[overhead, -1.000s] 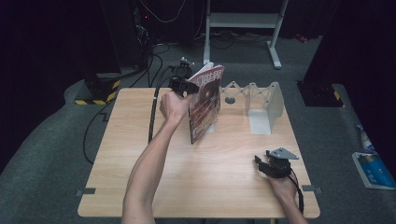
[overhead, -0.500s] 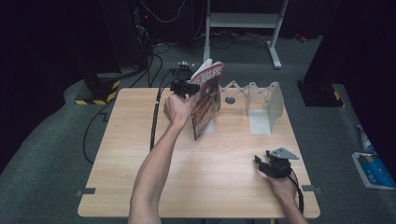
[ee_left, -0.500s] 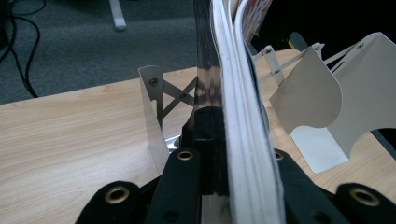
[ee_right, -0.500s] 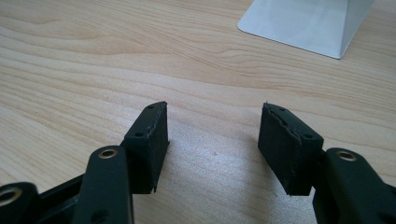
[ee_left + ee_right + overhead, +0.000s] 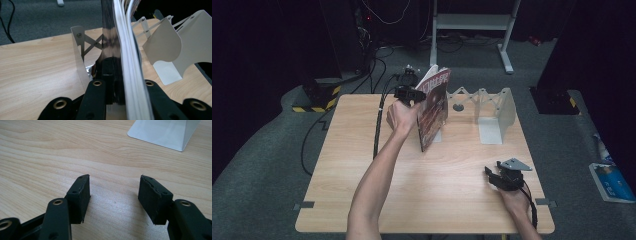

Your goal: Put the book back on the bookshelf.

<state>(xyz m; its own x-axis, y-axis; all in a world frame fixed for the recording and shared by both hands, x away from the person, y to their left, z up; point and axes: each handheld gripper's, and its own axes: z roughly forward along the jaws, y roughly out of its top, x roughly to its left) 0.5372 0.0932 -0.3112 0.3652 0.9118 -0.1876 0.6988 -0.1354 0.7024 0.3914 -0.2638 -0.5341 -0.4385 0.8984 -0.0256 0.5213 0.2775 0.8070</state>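
Holding the magazine (image 5: 434, 111) upright in my left gripper (image 5: 408, 93), I have it standing on its lower edge on the worktop (image 5: 362, 170), right against the left end plate of the white expanding book rack (image 5: 484, 112). Looking along my left fingers (image 5: 96, 100), the dark cover and the white page edges run straight up between them, and the rack's thin metal plate stands just beside them on the left. These fingers have just eased open a touch, yet the magazine is between the pads and looks gripped, so I judge I am starting to let it go now that it is lined up with the rack's first slot.

Compared with a second ago, the magazine stands more upright and has moved nearer to the rack, its top leaning less toward me. My forearm has hardly shifted otherwise.

My right gripper (image 5: 504, 176) rests low near the front right corner of the worktop, well apart from the rack, its fingers (image 5: 80, 195) spread wide with nothing but bare wood between them. It lies where it did before, idle.
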